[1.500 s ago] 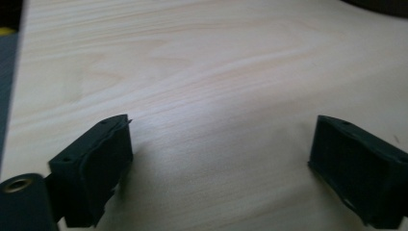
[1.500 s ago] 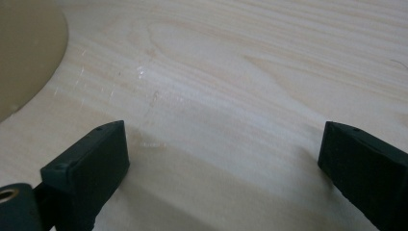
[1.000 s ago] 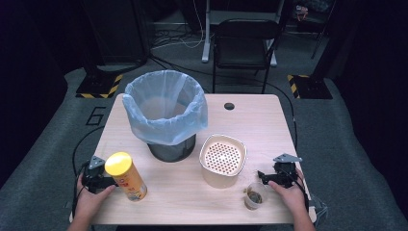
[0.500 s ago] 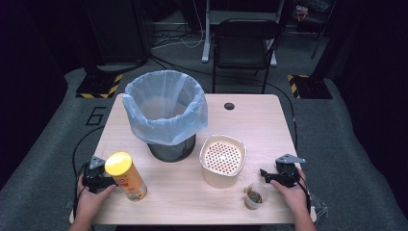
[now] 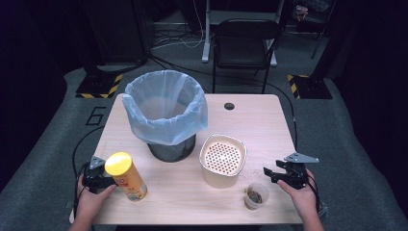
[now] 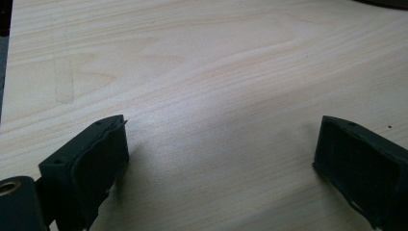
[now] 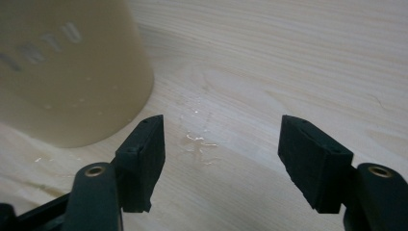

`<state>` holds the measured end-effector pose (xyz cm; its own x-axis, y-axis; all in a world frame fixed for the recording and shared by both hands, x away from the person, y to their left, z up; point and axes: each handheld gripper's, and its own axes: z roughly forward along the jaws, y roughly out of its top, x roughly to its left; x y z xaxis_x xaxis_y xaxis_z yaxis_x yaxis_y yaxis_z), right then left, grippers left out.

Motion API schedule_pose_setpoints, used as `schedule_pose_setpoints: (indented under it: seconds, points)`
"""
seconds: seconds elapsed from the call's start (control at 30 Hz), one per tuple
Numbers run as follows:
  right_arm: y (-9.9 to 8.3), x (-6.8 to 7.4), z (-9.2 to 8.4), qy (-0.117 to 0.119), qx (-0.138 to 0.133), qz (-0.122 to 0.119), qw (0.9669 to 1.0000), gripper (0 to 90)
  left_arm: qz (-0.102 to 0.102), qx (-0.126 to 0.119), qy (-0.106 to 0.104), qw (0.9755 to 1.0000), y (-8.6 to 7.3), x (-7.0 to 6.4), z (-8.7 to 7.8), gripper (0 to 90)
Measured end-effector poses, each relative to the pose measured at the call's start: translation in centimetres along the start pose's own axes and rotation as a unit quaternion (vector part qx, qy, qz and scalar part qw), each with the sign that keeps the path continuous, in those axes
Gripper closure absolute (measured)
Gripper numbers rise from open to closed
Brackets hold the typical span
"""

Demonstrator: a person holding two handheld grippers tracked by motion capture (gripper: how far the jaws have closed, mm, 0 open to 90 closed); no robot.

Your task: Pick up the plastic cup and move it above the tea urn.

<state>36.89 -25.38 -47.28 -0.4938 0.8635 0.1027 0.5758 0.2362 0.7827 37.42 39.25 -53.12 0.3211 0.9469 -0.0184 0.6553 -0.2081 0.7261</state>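
The right gripper (image 5: 268,174), its empty jaws just narrowed but still apart, hung by the cup (image 5: 255,195) near the table's (image 5: 260,120) front right corner, while the left gripper (image 5: 105,182) gaped empty beside the can (image 5: 126,176)

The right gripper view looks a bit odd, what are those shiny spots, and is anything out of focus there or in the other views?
Right gripper view: glare on small wet droplets on the table; the beige container is soft, its lettering blurred. Left gripper view: a dim shadow between the black jaws. High view: table lit, surroundings dark.
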Motion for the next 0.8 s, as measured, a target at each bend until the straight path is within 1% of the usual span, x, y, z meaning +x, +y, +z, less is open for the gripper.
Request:
schedule_pose_setpoints:
  seconds: [0.03,0.1,0.13,0.2,0.27,0.3,0.37,0.43,0.47,0.5,0.53,0.57,0.67,0.73,0.8]
  points:
    - [0.2,0.2,-0.3,0.005,0.001,-0.007,1.0000,29.8,0.000,0.000,0.000,1.0000,0.0,0.0,0.0,4.5]
    - [0.5,0.5,-0.8,0.011,-0.003,-0.018,0.9998,28.9,-0.001,0.002,0.000,1.0000,0.0,0.0,0.0,4.5]
    - [0.7,0.7,-1.1,0.015,-0.005,-0.021,0.9997,28.0,-0.002,-0.001,0.001,1.0000,0.0,0.0,0.0,4.5]
    - [1.0,1.0,-1.7,0.020,-0.009,-0.021,0.9995,25.3,-0.002,0.000,0.002,1.0000,0.0,0.0,0.0,4.5]
    - [1.4,1.5,-2.3,0.030,-0.020,-0.023,0.9991,23.3,-0.002,-0.001,0.002,1.0000,0.0,0.0,0.0,4.5]
    - [1.5,1.8,-2.6,0.036,-0.020,-0.028,0.9988,22.1,-0.002,-0.001,0.002,1.0000,0.0,0.0,0.0,4.5]
    - [1.6,2.6,-3.0,0.036,-0.020,-0.033,0.9986,19.8,-0.002,0.000,0.001,1.0000,0.0,-0.1,0.0,4.5]
    - [1.6,3.3,-3.2,0.038,-0.019,-0.036,0.9984,19.3,-0.002,-0.001,0.002,1.0000,0.0,0.0,0.0,4.5]
    - [1.6,3.3,-3.2,0.038,-0.019,-0.036,0.9984,19.3,-0.002,-0.001,0.002,1.0000,0.0,0.0,0.0,4.5]
    - [1.6,4.0,-3.3,0.047,-0.022,-0.038,0.9979,19.2,-0.002,-0.001,0.002,1.0000,0.0,0.0,0.0,4.5]
    - [1.6,4.0,-3.3,0.047,-0.022,-0.038,0.9979,19.2,-0.002,-0.001,0.002,1.0000,0.0,0.0,0.0,4.5]
    - [1.6,4.7,-3.5,0.052,-0.022,-0.041,0.9975,19.2,-0.002,-0.001,0.002,1.0000,0.0,-0.1,0.0,4.5]
    - [1.5,5.7,-3.6,0.061,-0.025,-0.050,0.9966,18.1,-0.002,0.000,0.002,1.0000,0.0,0.0,0.0,4.5]
    - [1.4,6.2,-3.5,0.072,-0.027,-0.055,0.9955,18.0,-0.002,0.000,0.002,1.0000,0.0,0.0,0.0,4.5]
    - [1.1,6.7,-3.3,0.076,-0.024,-0.060,0.9951,17.7,-0.002,-0.001,0.002,1.0000,0.0,0.0,0.0,4.5]
